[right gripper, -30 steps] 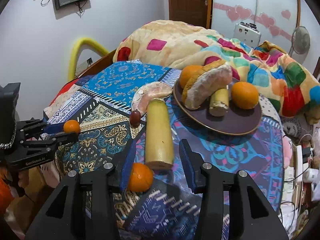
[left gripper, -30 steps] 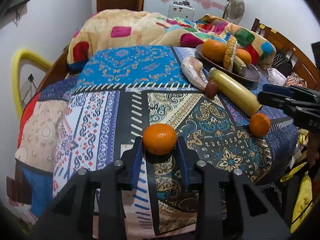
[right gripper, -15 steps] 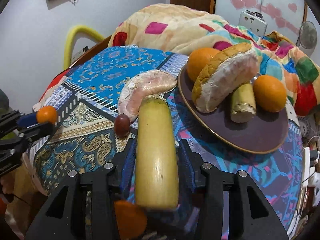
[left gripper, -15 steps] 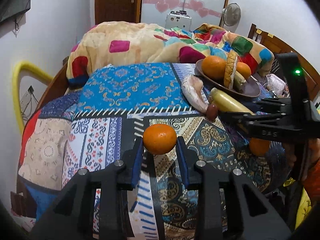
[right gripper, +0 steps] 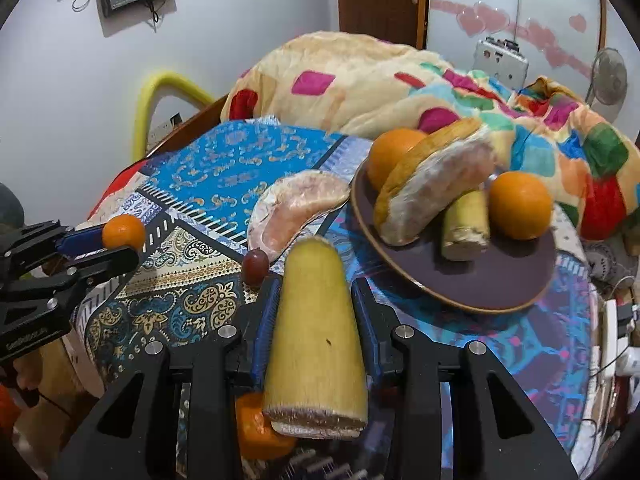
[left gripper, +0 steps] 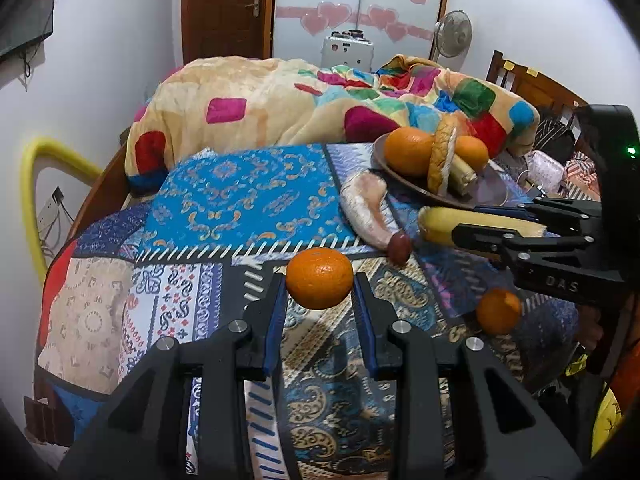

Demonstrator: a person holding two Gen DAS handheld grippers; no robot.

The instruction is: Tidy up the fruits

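Since a second ago my right gripper [right gripper: 316, 312] has pinched the yellow stalk [right gripper: 316, 328] just short of the plate [right gripper: 480, 292], while my left gripper [left gripper: 319, 304] still clamps its tangerine [left gripper: 319, 278], so both head plateward next.

Left gripper [left gripper: 320, 296] matt black plastic, shiny metal screws, blue pads; mandarin [left gripper: 319, 278] pebbly, slight sheen. Sugarcane piece [right gripper: 316, 328] smooth waxy skin, fibrous rough cut end. Plate [right gripper: 480, 284] smooth dull brown. Patchwork bedspread [left gripper: 240, 196] printed cloth, blanket [left gripper: 280, 104] fuzzy fleece, headboard [left gripper: 536, 88] varnished wood
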